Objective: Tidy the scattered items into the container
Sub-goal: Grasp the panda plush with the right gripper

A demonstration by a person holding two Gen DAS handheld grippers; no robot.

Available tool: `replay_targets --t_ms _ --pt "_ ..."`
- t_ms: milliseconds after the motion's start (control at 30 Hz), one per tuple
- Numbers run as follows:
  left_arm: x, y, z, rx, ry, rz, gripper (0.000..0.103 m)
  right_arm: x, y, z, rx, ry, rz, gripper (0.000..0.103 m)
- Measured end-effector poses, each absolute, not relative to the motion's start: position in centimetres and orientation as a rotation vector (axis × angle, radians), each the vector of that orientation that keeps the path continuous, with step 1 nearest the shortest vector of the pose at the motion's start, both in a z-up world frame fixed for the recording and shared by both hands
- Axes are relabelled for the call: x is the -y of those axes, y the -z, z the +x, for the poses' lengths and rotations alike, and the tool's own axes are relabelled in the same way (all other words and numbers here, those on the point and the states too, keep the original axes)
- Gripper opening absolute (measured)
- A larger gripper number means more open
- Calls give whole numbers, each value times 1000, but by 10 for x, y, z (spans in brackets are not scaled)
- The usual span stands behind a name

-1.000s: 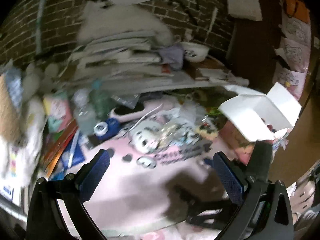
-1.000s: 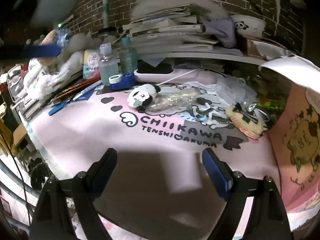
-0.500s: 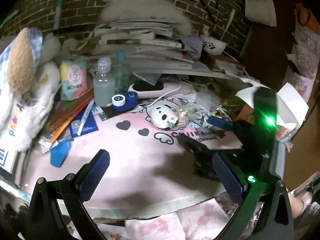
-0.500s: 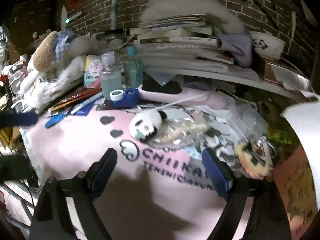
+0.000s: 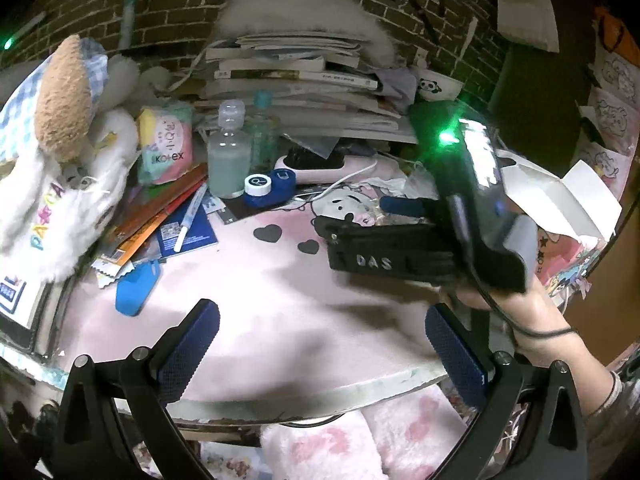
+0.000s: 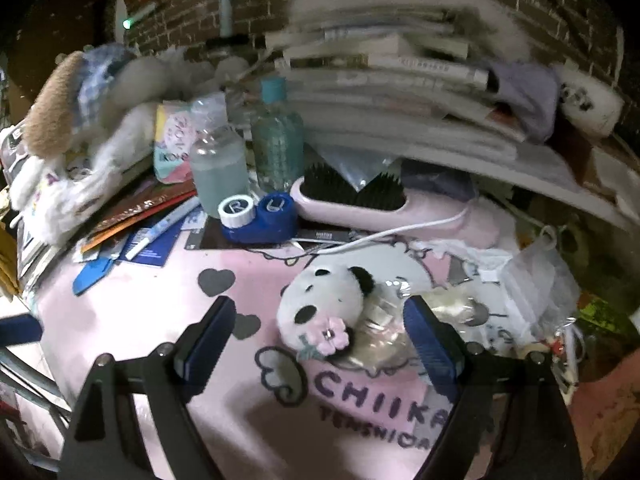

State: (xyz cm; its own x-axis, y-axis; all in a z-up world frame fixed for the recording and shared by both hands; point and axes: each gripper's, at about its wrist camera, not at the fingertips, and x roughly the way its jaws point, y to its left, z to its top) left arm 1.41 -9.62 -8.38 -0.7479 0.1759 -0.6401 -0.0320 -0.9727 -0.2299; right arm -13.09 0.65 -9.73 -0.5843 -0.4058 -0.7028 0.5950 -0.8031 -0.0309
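A small panda plush (image 6: 324, 308) with a pink flower lies on the pink printed mat (image 6: 248, 420). My right gripper (image 6: 320, 340) hovers over it, open, the plush framed between its blue pads without touching them. A crumpled clear wrapper (image 6: 404, 332) lies against the plush's right side. My left gripper (image 5: 320, 352) stands open and empty near the table's front edge. An open white cardboard box (image 5: 560, 196) sits at the right. In the left wrist view a hand (image 5: 520, 312) holds the right gripper over the mat, hiding most of the plush.
A blue and white lens case (image 6: 256, 216), two bottles (image 6: 220, 168), a pink hairbrush (image 6: 352, 204) and a white cable lie behind the plush. Pens, booklets and a blue clip (image 5: 138, 288) crowd the left, below a large stuffed toy (image 5: 68, 120). A book stack (image 5: 296, 76) fills the back.
My right gripper has moved forward over the mat until the panda plush sits between its fingers. The left gripper swung left and sank, then held still. Both stayed open.
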Motion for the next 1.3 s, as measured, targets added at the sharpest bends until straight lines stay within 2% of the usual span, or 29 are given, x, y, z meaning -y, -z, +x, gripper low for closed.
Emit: replay_targets --t_ms 67,200,233,267,300,433,667,1300 --pt "98 84 14 315 -2823 -1064 103 -2 102 -139 -355 2343 1009 76" --pt "100 85 14 321 -2825 -1070 103 4 107 -146 -408 2364 1017 69" --pt "100 85 13 320 -2825 -1072 103 4 107 -148 -409 2363 1022 63" --pt "100 85 13 319 -2824 -1073 103 5 108 -150 -411 2358 1033 52" --pt "100 86 13 317 -2823 -1075 103 5 110 -152 -413 2348 1050 47" --pt "98 87 11 307 -2819 -1085 103 3 113 -151 -402 2338 1041 42" --pt "96 94 6 296 -2810 -1130 103 -10 105 -140 -354 2325 996 35" --pt "79 105 -9 270 -2764 -1189 103 -53 14 -77 -310 2288 776 35"
